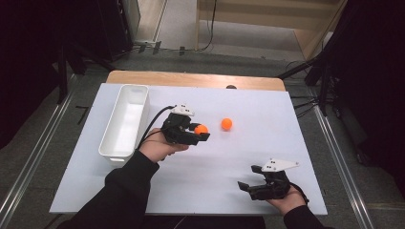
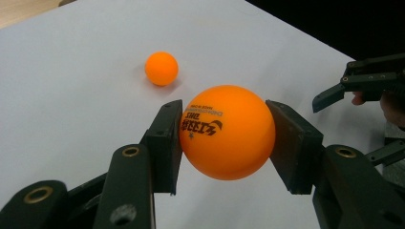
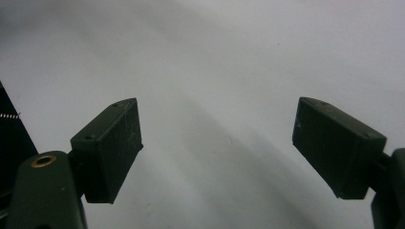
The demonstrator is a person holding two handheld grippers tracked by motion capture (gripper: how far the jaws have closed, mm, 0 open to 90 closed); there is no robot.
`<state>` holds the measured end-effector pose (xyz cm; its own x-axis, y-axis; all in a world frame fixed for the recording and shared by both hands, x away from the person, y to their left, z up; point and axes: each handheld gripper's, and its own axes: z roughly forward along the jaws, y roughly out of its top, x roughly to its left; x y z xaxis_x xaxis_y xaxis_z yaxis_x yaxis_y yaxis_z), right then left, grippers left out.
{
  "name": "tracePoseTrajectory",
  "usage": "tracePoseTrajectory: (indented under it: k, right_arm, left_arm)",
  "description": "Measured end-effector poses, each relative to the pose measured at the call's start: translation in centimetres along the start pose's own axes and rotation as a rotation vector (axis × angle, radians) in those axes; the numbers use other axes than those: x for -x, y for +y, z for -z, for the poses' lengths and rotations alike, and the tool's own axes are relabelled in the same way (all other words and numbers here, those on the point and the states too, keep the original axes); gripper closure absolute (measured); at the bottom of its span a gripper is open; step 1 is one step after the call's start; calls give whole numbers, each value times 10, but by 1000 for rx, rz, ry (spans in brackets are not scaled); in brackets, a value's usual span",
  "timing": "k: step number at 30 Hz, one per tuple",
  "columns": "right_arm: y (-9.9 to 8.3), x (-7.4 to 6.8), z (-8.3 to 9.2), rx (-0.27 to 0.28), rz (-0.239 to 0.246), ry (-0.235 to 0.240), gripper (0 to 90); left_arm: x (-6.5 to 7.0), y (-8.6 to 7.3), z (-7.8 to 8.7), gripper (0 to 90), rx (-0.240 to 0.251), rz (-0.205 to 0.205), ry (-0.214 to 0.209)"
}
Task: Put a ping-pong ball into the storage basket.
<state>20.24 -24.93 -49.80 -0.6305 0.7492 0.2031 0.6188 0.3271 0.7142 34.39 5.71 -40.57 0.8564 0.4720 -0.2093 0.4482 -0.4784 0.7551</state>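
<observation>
Left tongs: the left gripper pinches an orange ball between its two black jaws. In the left gripper view the pads press on both sides of the held ball, and the ball has small dark print on it.
Held ball place: it sits in the jaw tips, over the middle of the white sheet, a bit to the right of the white bin.
Left hand: the left hand holds the gripper from behind, and a dark sleeve comes in from the bottom edge. A black cable loops from the gripper back to the hand.
Right tongs: the right gripper has its jaws spread wide with nothing between them. In the right gripper view the two pads stand far apart over bare white sheet.
Right hand: the right hand holds its gripper near the front right corner of the sheet, well apart from the left one.
Second ball: another orange ball lies on the sheet, near the held ball and to its right. In the left gripper view it lies farther off.
Bin: long, white, open on top, at the left side of the sheet.
Table: the white sheet covers a wooden table, and the wood shows along the far edge.
</observation>
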Motion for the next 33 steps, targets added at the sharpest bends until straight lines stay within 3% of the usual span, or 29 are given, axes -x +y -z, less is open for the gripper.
tracePoseTrajectory:
  k: [4,33]
  right_arm:
    - [0,0,0,1,-1,-1,156]
    - [0,0,0,4,0,-2,156]
  left_arm:
    - [-2,1,4,502,-6,-8,23]
    - [-23,3,32,502,4,32,48]
